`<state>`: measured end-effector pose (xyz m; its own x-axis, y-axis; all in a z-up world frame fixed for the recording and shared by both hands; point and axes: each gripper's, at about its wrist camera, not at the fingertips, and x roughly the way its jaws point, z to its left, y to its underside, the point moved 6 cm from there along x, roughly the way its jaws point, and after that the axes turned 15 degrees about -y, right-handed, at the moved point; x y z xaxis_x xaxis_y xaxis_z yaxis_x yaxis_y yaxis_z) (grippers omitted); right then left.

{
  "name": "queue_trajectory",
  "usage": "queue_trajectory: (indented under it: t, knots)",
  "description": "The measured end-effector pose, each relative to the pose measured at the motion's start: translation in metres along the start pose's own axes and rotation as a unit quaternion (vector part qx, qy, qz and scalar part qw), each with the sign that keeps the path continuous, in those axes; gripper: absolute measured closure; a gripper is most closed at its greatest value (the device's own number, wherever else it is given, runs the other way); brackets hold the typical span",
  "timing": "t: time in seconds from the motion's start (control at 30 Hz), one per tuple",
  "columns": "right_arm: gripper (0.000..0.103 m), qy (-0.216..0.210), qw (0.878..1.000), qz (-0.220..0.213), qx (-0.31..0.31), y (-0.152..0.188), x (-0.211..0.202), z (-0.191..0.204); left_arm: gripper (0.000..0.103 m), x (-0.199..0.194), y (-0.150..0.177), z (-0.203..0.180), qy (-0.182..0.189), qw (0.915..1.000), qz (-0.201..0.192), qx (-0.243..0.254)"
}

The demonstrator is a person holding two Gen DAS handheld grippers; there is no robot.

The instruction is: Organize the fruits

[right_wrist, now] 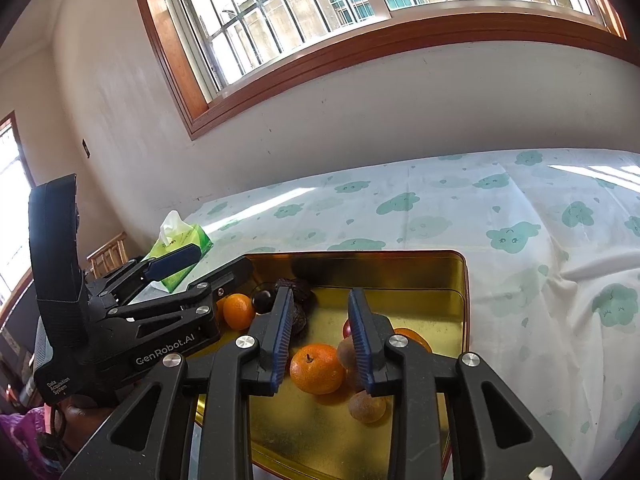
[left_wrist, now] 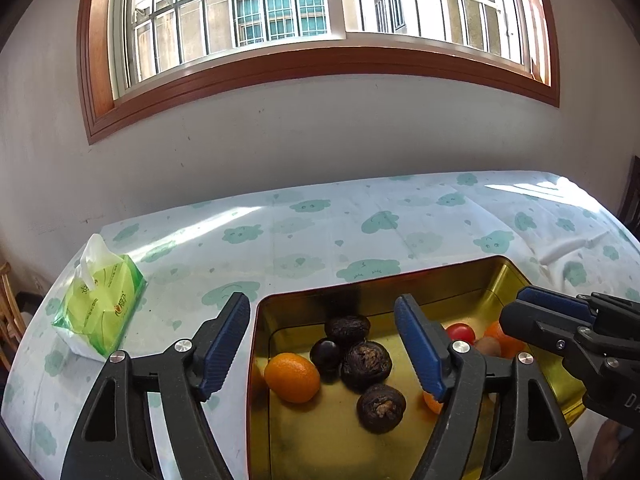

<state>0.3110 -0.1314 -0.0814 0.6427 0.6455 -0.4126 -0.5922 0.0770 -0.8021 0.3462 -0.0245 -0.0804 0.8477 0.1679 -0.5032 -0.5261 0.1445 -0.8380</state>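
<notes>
Both claws hover over my tin point(left_wrist: 516, 276): left claw point(left_wrist: 320, 344) agape, right claw point(right_wrist: 320, 334) slightly parted, both empty above oranges point(right_wrist: 317, 369).

Fruit crowds the gold metal tin point(left_wrist: 460, 280); behind it the cloud-print tablecloth point(left_wrist: 320, 224) lies open, a green tissue pack point(left_wrist: 100, 308) at its left edge.
</notes>
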Motion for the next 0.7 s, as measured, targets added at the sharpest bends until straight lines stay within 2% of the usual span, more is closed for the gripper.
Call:
queue_trajectory:
  t: [0.17, 0.33, 0.43, 0.63, 0.7]
  knots:
    - [0.071, 0.006, 1.000, -0.006, -0.004, -0.001, -0.004, 0.002, 0.021, -0.005, 0.000, -0.004, -0.008, 0.9998, -0.008, 0.014]
    - [0.065, 0.024, 0.999, -0.015, -0.017, -0.002, -0.013, 0.007, 0.021, -0.009, 0.002, -0.002, -0.006, 0.9999, -0.002, 0.007]
    - [0.055, 0.031, 0.999, -0.022, -0.021, -0.002, -0.020, 0.009, 0.021, -0.013, 0.003, 0.003, -0.008, 1.0000, 0.001, 0.001]
    - [0.053, 0.050, 0.998, -0.036, -0.026, -0.001, -0.036, 0.017, 0.021, -0.027, 0.004, 0.012, -0.011, 0.9998, 0.001, -0.014]
    - [0.049, 0.058, 0.997, -0.038, -0.032, 0.002, -0.041, 0.021, 0.021, -0.034, 0.006, 0.015, -0.013, 0.9998, -0.001, -0.017]
